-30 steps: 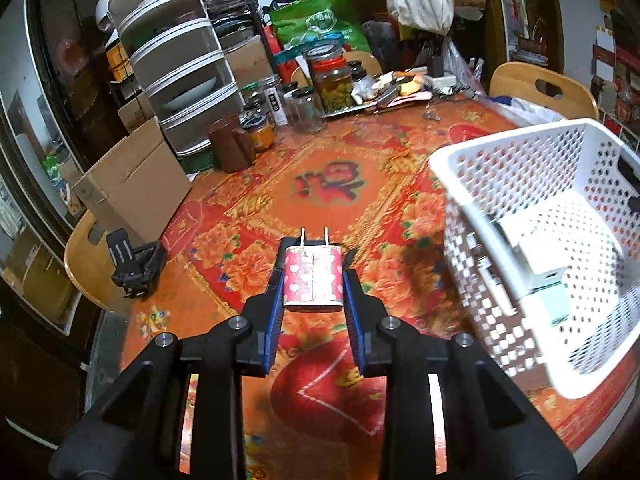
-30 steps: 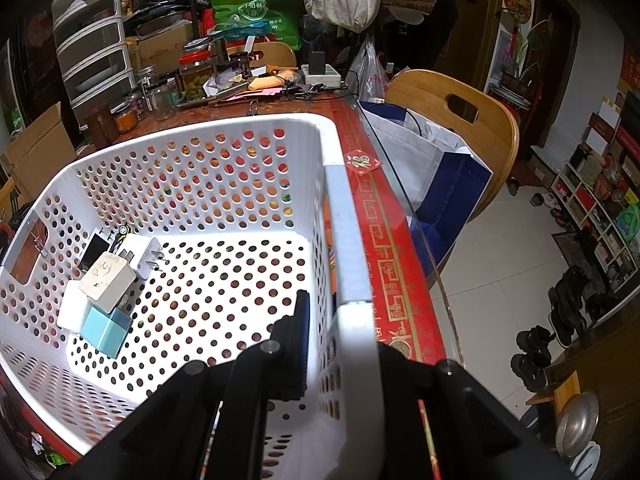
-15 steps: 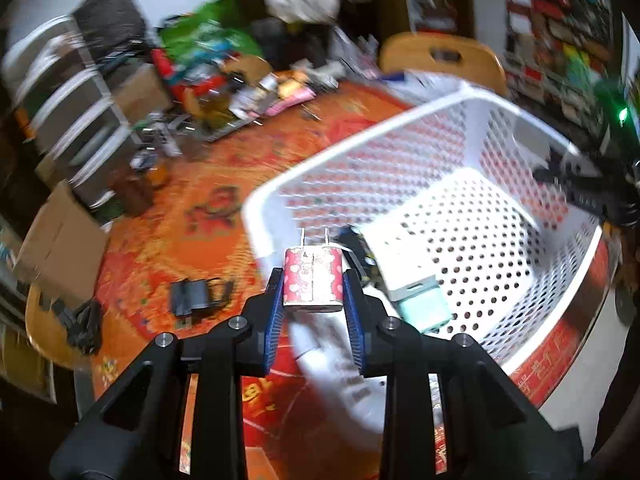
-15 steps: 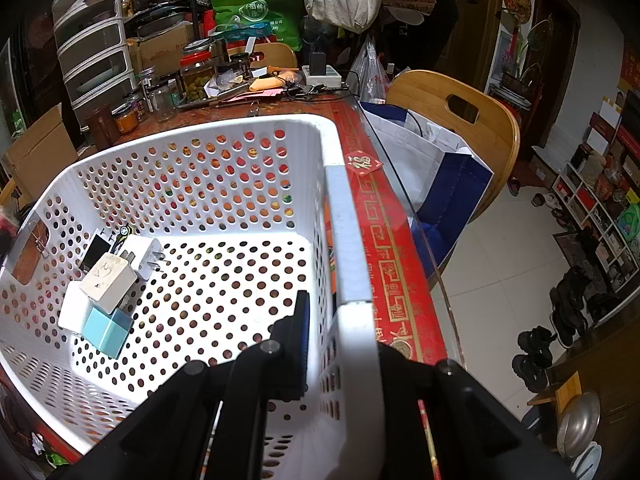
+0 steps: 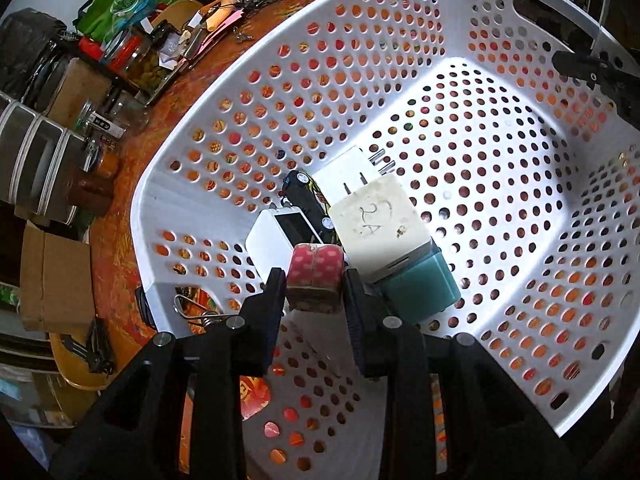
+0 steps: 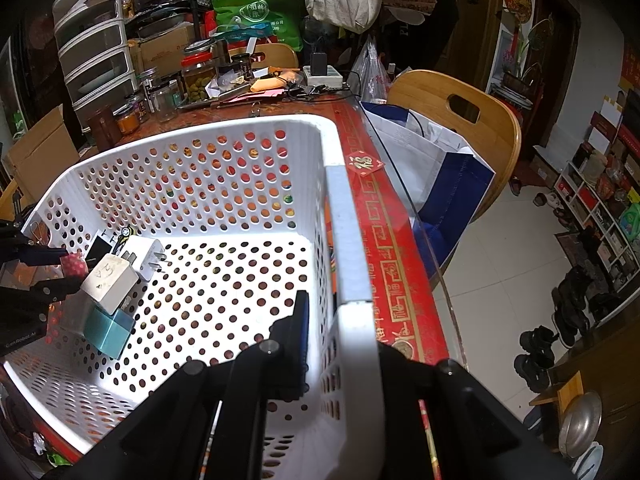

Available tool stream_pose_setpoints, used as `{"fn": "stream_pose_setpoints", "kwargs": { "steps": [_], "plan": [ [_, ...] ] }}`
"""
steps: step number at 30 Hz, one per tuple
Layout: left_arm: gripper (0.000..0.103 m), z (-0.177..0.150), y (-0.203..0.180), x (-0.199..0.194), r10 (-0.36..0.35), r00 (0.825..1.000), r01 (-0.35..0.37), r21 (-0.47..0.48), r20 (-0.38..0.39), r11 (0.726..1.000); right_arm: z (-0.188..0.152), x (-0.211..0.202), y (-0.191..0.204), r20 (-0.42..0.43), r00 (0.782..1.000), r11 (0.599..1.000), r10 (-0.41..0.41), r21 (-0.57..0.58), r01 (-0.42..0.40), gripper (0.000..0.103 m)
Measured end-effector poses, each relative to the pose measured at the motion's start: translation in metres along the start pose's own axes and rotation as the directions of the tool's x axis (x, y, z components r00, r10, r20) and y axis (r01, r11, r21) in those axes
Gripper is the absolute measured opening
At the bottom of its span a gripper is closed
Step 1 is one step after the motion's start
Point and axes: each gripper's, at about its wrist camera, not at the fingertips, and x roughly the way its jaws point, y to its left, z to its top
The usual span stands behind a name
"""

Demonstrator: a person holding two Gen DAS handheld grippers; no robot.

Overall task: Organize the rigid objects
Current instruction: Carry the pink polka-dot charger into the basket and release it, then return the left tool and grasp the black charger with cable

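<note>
My left gripper [image 5: 315, 280] is shut on a pink polka-dot charger plug [image 5: 316, 276] and holds it inside the white perforated basket [image 5: 400, 60], just above a pile of chargers: a cream one marked 2A [image 5: 378, 222], a teal one [image 5: 420, 290] and a white one [image 5: 276, 240]. In the right wrist view the left gripper [image 6: 60, 266] shows at the basket's left side with the pink plug [image 6: 75, 264]. My right gripper [image 6: 340, 344] is shut on the basket's near right wall [image 6: 352, 240].
The basket stands on a red floral tablecloth [image 6: 384, 240] near the table's right edge. Jars [image 6: 196, 76], drawers [image 6: 92, 52] and clutter fill the far side. A wooden chair [image 6: 452, 120] with a bag stands to the right. A black clip [image 5: 96, 352] lies left of the basket.
My left gripper has carried the pink plug from over the tablecloth, across the basket's rim, down into the basket next to the other chargers. The right gripper has stayed on the basket wall.
</note>
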Motion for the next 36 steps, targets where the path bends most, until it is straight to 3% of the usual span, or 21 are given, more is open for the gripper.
{"fn": "stream_pose_setpoints", "kwargs": {
  "steps": [3, 5, 8, 9, 10, 11, 13, 14, 17, 19, 21, 25, 31, 36],
  "plan": [
    [0.031, 0.000, -0.001, -0.001, -0.004, 1.000, 0.004, 0.000, 0.005, 1.000, 0.000, 0.000, 0.000, -0.001, 1.000, 1.000, -0.001, -0.002, 0.001, 0.011],
    [0.055, -0.002, 0.003, -0.007, 0.003, 0.999, -0.002, -0.013, 0.040, 1.000, 0.000, 0.000, 0.001, -0.001, 1.000, 1.000, -0.001, -0.003, 0.001, 0.011],
    [0.062, -0.012, 0.030, -0.036, -0.021, 0.991, 0.031, -0.072, 0.134, 0.997, 0.000, 0.000, 0.001, 0.000, 1.000, 1.000, -0.001, -0.004, 0.001, 0.011],
    [0.064, -0.020, 0.045, -0.055, -0.031, 0.980, 0.053, -0.110, 0.196, 0.993, 0.000, 0.000, 0.000, -0.001, 1.000, 1.000, 0.000, -0.002, 0.000, 0.011],
    [0.075, -0.028, 0.059, -0.070, -0.017, 0.970, 0.054, -0.143, 0.244, 0.988, 0.000, 0.000, 0.001, -0.001, 1.000, 1.000, -0.002, -0.004, 0.002, 0.011],
    [0.091, -0.037, 0.076, -0.083, 0.014, 0.955, 0.043, -0.186, 0.295, 0.982, 0.000, 0.000, 0.001, -0.001, 1.000, 1.000, -0.001, -0.003, 0.001, 0.011],
    [0.103, -0.057, 0.114, -0.101, 0.097, 0.922, 0.021, -0.297, 0.375, 0.955, 0.000, 0.000, 0.001, 0.001, 1.000, 1.000, -0.003, -0.003, 0.003, 0.011],
    [0.103, -0.066, 0.135, -0.103, 0.128, 0.914, 0.021, -0.362, 0.384, 0.932, 0.000, 0.000, 0.001, 0.001, 1.000, 1.000, -0.003, -0.003, 0.003, 0.011],
    [0.103, -0.087, 0.192, -0.082, 0.134, 0.920, 0.072, -0.495, 0.368, 0.866, 0.001, 0.001, 0.002, 0.002, 1.000, 1.000, -0.007, -0.003, 0.007, 0.011],
    [0.103, -0.101, 0.224, -0.047, 0.150, 0.938, 0.061, -0.575, 0.312, 0.816, 0.002, 0.001, 0.003, 0.001, 1.000, 1.000, -0.006, -0.005, 0.006, 0.011],
    [0.103, -0.112, 0.243, -0.006, 0.142, 0.963, 0.030, -0.615, 0.229, 0.788, 0.002, 0.001, 0.003, -0.001, 1.000, 1.000, -0.007, -0.005, 0.007, 0.011],
    [0.103, -0.126, 0.252, 0.054, 0.086, 0.984, 0.032, -0.634, 0.154, 0.773, 0.002, 0.002, 0.002, -0.001, 1.000, 1.000, -0.008, -0.003, 0.008, 0.011],
    [0.103, -0.110, 0.236, 0.100, 0.073, 0.988, 0.025, -0.614, 0.134, 0.789, 0.001, 0.002, 0.000, -0.004, 1.000, 1.000, -0.018, -0.005, 0.018, 0.011],
    [0.103, -0.107, 0.238, 0.127, 0.072, 0.989, 0.022, -0.622, 0.125, 0.782, -0.001, 0.002, -0.001, -0.010, 0.999, 0.999, -0.032, -0.009, 0.032, 0.011]
  ]
}}
